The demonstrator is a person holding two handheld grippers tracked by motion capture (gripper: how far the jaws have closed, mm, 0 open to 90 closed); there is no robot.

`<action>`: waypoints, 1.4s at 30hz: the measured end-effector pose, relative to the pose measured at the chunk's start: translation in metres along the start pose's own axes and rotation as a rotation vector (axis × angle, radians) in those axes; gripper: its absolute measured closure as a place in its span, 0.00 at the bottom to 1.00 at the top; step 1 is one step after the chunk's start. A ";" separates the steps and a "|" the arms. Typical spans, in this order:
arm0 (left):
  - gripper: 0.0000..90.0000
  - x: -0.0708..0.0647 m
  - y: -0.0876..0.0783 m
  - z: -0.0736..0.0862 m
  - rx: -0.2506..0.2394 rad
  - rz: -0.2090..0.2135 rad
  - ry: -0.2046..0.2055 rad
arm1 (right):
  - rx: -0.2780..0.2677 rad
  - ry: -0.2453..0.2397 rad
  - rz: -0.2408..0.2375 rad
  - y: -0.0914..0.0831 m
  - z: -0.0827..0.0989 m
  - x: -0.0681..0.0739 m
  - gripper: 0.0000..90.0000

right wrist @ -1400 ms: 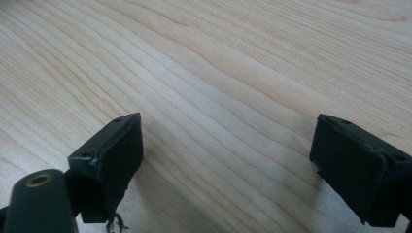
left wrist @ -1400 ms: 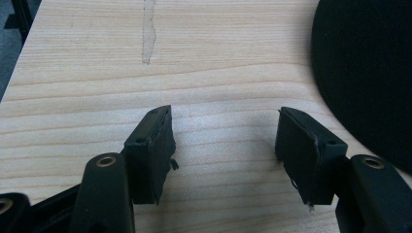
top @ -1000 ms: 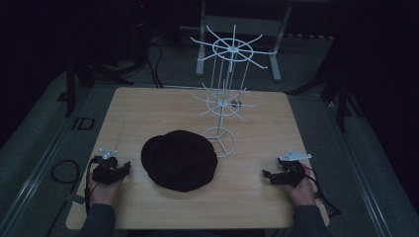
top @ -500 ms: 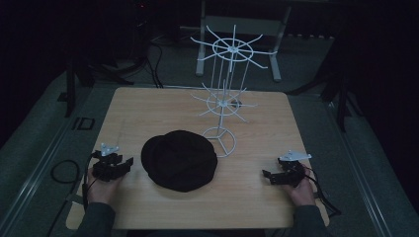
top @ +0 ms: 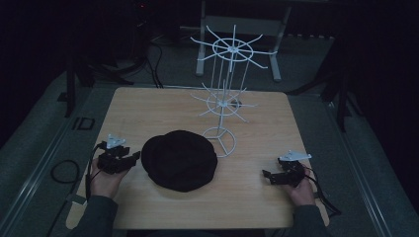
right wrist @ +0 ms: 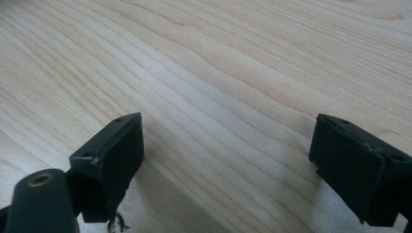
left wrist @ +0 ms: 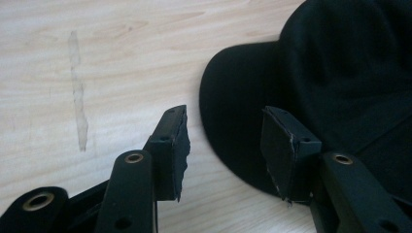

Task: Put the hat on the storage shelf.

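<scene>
Lately, item by item: left gripper (top: 132,159) has edged in toward the black cap (top: 179,160) since a second ago, now just beside the cap's 9 o'clock edge, jaws spread astride the brim (left wrist: 233,131), likely preparing a pinch. Cap lies flat at bench (top: 148,106) centre-front, unmoved. Wire rack (top: 223,106) stands at 12 o'clock. Right gripper (top: 267,175) rests at 4 o'clock, well apart, jaws spread over bare wood, hand low.

light: dim — dark walls | floor (top: 34,148): grey carpet | table (top: 163,106): pale wood | cables (top: 153,59) — far floor
</scene>
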State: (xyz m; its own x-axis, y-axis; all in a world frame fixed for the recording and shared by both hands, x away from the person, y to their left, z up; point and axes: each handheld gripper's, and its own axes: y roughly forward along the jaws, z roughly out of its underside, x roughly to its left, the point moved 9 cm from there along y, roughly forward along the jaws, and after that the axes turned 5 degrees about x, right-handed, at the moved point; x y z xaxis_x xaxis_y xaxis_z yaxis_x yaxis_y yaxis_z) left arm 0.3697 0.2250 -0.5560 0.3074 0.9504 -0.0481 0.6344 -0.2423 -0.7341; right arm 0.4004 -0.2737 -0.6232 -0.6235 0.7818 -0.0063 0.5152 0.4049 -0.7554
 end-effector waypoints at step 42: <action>0.55 -0.044 0.056 -0.058 0.118 0.071 0.125 | 0.001 0.004 0.001 0.000 0.000 0.000 0.14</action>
State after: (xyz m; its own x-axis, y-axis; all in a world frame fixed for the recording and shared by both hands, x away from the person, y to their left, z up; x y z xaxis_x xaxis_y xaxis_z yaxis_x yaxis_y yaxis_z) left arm 0.4336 0.1585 -0.5558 0.4386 0.8984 -0.0232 0.5224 -0.2759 -0.8068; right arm 0.4001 -0.2736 -0.6232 -0.6205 0.7842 -0.0042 0.5154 0.4037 -0.7559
